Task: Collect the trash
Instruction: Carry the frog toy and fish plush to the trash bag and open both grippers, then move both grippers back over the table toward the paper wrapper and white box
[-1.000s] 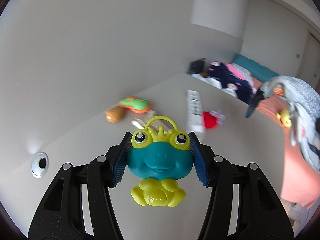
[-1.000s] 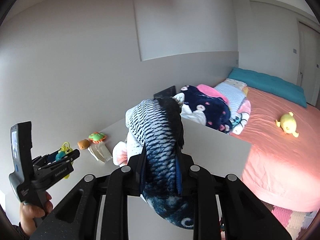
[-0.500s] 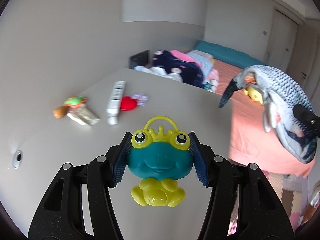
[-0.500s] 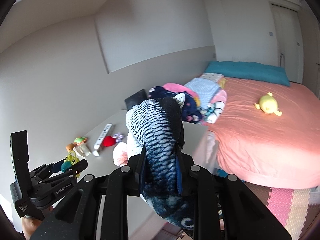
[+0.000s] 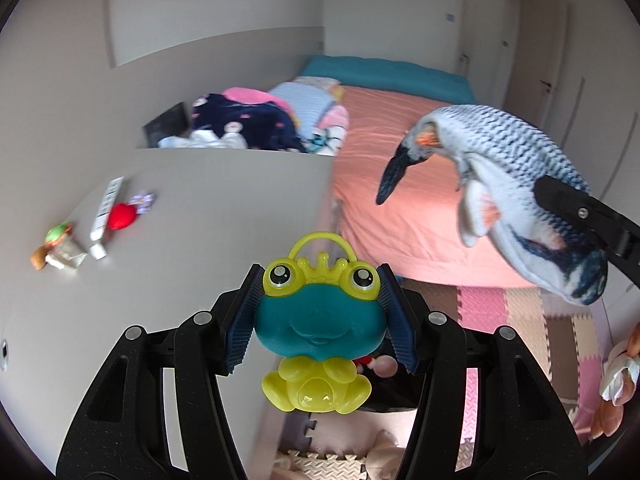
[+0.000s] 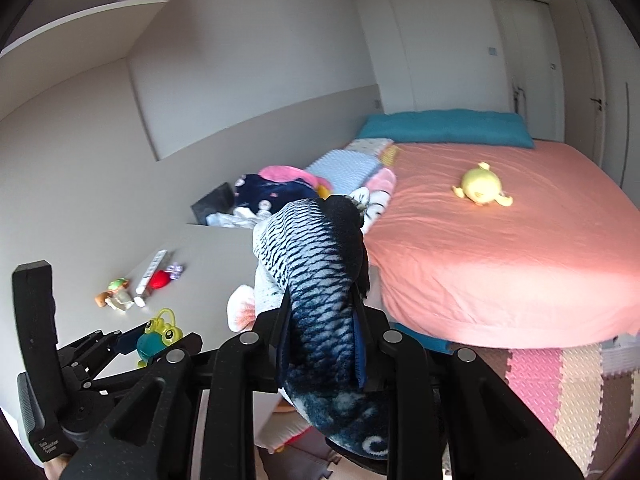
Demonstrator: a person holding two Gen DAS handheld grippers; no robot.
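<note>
Both hands are loaded and carried off the desk [image 5: 208,184], which looks to me like a haul toward some bin I can't see from here. The left hand-held gripper [image 5: 320,312] is clamped on the plastic frog toy [image 5: 318,320], its blue pads squeezing the teal head from either side so the yellow body dangles free below. The right hand-held gripper [image 6: 322,344] pinches the plush fish [image 6: 316,280] around its narrow middle, head hanging down and tail sticking forward; a soft thing like that needs a tight squeeze. A second ago both were over the desk, facing the wall; now they have swung round toward the bed [image 6: 500,260] and the foam floor mat [image 5: 520,320], leaving the small toys [image 5: 104,216] on the desk behind.
</note>
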